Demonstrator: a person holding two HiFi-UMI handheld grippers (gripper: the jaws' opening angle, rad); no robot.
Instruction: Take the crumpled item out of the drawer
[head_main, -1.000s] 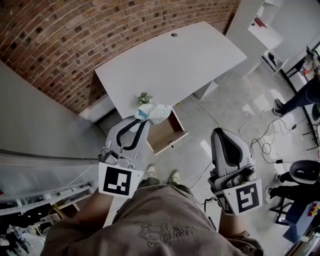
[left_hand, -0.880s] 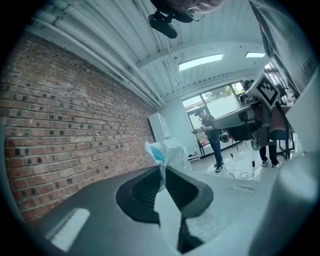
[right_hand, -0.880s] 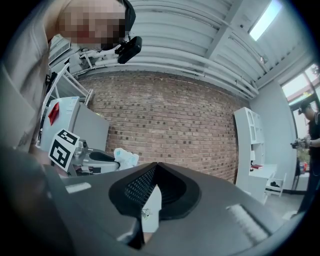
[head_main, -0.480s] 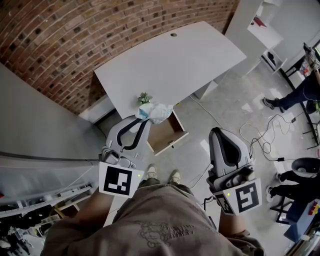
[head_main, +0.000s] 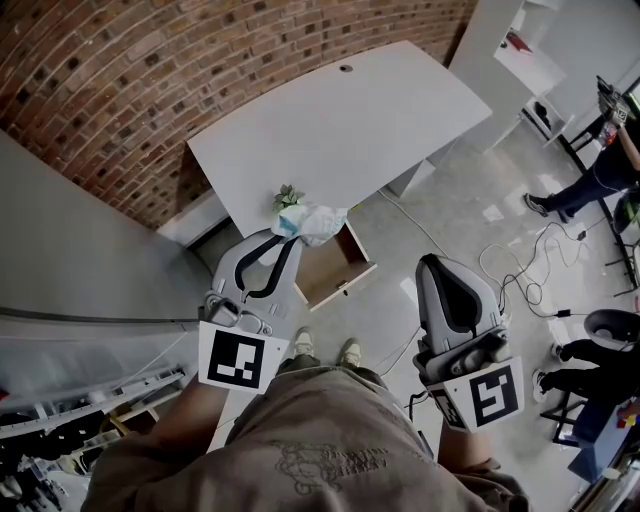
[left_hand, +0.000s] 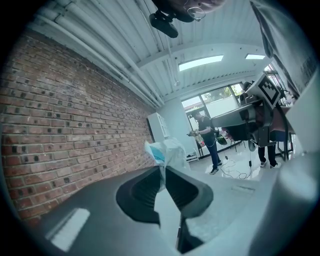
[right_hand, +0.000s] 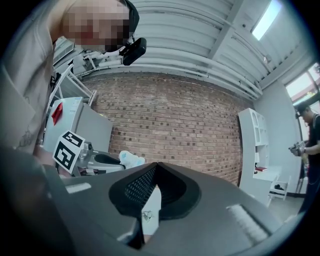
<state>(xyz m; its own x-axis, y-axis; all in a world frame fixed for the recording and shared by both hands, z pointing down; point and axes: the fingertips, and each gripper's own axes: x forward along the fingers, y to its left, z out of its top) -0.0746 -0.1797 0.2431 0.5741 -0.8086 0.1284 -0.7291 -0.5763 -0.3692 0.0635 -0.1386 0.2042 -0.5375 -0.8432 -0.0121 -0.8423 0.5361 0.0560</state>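
Note:
My left gripper (head_main: 283, 236) is shut on the crumpled item (head_main: 311, 224), a wad of white plastic with a blue patch, held up above the open wooden drawer (head_main: 334, 264). In the left gripper view the crumpled item (left_hand: 165, 152) sticks out past the closed jaws of the left gripper (left_hand: 161, 169). My right gripper (head_main: 443, 264) is shut and holds nothing, to the right of the drawer over the floor. In the right gripper view the tips of the right gripper (right_hand: 156, 165) meet, and the crumpled item (right_hand: 131, 159) shows at the far left with the other gripper.
A white desk (head_main: 340, 130) stands against a brick wall (head_main: 150, 70), with a small green plant (head_main: 288, 196) at its front edge. Cables (head_main: 520, 270) lie on the glossy floor. People stand at the right, near a white shelf unit (head_main: 520, 60).
Both grippers have stayed almost still. A person at the far right has walked a little further off.

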